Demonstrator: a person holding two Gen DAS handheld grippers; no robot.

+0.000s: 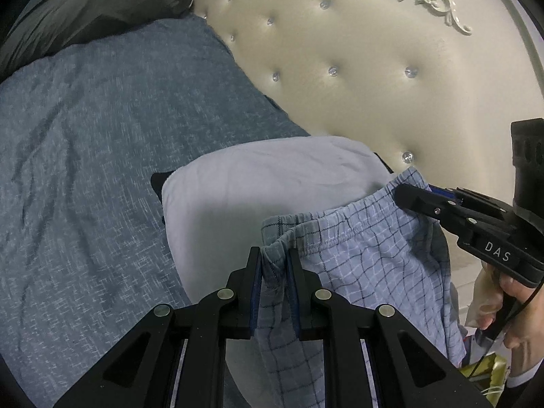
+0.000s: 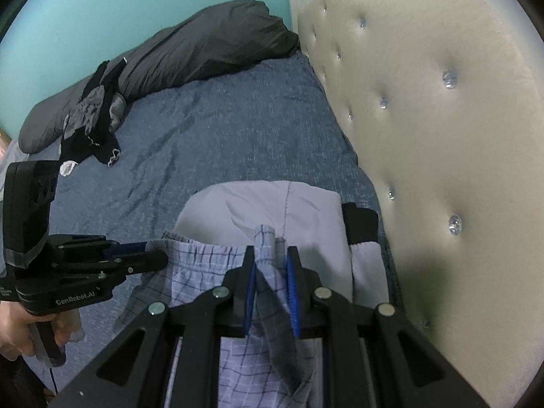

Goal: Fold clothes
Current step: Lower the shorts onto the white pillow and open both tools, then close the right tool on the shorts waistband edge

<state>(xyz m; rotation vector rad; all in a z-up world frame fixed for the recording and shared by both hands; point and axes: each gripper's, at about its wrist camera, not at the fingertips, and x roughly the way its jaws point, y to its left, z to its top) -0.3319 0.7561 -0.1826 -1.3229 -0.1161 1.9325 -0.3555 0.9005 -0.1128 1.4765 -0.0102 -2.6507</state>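
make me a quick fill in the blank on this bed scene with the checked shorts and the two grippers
1. Both grippers, left gripper and right gripper, are shut on the ____ edge of the light blue checked cotton shorts.
2. Just beyond the shorts lies a folded pale ____ garment.
3. The cream tufted headboard is studded with shiny ____.
4. A dark grey ____ lies along the teal wall.

Missing words: waistband; grey; crystal buttons; duvet
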